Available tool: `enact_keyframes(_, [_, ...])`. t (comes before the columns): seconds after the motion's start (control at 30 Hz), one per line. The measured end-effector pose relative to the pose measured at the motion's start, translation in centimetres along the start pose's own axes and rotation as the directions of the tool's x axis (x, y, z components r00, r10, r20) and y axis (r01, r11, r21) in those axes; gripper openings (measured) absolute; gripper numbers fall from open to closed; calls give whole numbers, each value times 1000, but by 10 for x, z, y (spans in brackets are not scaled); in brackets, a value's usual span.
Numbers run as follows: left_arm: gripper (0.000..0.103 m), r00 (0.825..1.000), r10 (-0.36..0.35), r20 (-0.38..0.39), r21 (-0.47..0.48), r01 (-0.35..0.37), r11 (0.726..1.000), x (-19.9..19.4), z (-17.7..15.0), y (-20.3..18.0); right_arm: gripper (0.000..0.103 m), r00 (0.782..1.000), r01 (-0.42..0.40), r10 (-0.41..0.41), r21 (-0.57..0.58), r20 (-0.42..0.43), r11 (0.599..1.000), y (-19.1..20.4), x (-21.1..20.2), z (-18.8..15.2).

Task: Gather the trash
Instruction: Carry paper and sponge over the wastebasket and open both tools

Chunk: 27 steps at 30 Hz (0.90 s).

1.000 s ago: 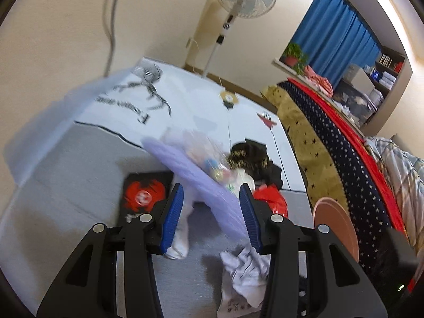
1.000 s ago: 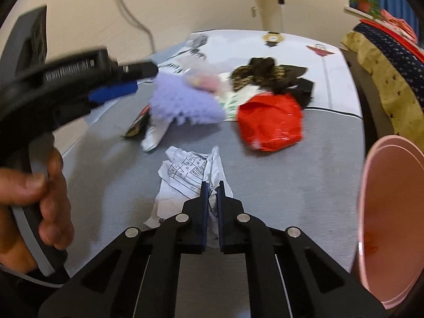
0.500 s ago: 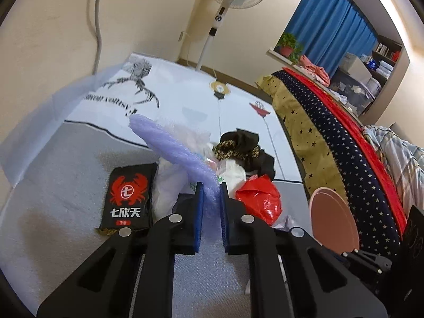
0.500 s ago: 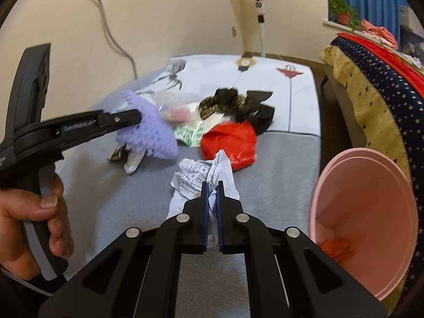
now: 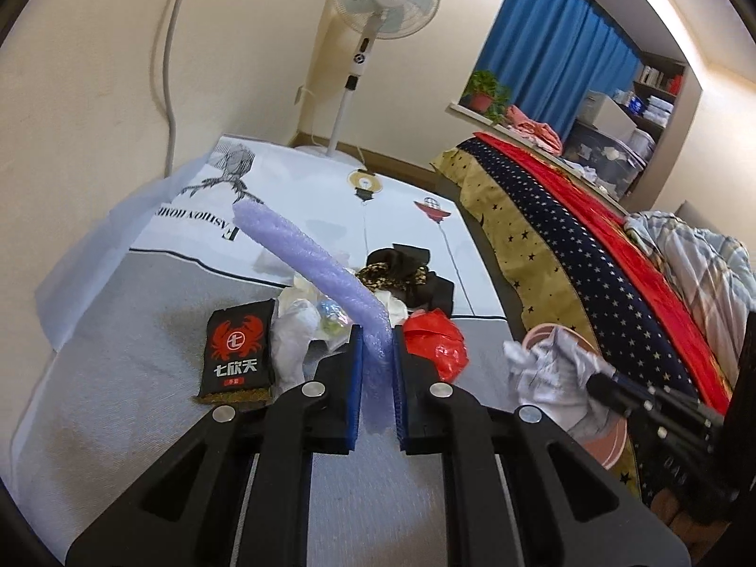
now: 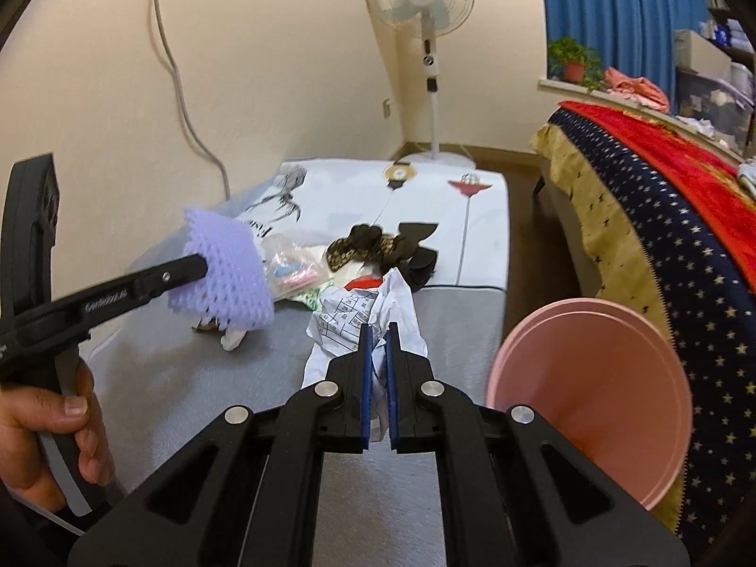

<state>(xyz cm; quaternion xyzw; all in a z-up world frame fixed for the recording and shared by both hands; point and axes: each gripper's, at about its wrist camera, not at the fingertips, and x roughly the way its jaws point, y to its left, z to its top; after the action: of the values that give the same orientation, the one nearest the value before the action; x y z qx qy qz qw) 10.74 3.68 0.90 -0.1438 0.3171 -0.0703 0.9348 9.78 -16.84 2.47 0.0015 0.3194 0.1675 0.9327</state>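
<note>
My left gripper (image 5: pixel 377 335) is shut on a purple foam net sleeve (image 5: pixel 312 260) and holds it above the table; it shows in the right wrist view (image 6: pixel 227 274) too. My right gripper (image 6: pixel 377 330) is shut on a crumpled printed paper (image 6: pixel 373 307), lifted off the grey table (image 6: pixel 198 378); the paper also shows in the left wrist view (image 5: pixel 543 368). A pink bin (image 6: pixel 590 397) stands just right of the right gripper. On the table lie a red plastic bag (image 5: pixel 439 345), a black crab-print packet (image 5: pixel 236 354) and a clear bag of wrappers (image 6: pixel 288 269).
Dark leopard-print cloth (image 5: pixel 401 274) lies behind the trash pile. A white printed cloth (image 5: pixel 307 198) covers the table's far end. A standing fan (image 6: pixel 427 23) stands by the wall. A bed with a starred cover (image 6: pixel 638 236) runs along the right.
The left gripper has shut on the purple foam sleeve and lifted it. The right gripper has raised the crumpled paper off the table, closer to the pink bin.
</note>
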Motion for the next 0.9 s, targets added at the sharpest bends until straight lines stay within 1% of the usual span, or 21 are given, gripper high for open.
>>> enact_keyframes(0.17, [11, 999, -18, 31, 36, 17, 999, -13, 0, -9, 5, 999, 28, -29, 23, 38, 999, -8, -16, 3])
enact_keyframes(0.3, [11, 999, -33, 42, 68, 30, 997, -17, -1, -18, 5, 997, 45, -47, 47, 55, 998, -18, -26, 4])
enact_keyframes(0.43, [11, 998, -47, 41, 84, 43, 996, -17, -2, -25, 5, 996, 68, -72, 71, 58, 995, -26, -31, 5])
enact_keyframes(0.67, [11, 997, -69, 38, 110, 64, 992, -12, -4, -38, 5, 985, 143, -150, 88, 80, 986, -37, -38, 8])
enact_keyframes(0.9, [11, 995, -91, 34, 142, 85, 986, -6, -6, -55, 6, 978, 172, -184, 125, 94, 977, -49, -42, 11])
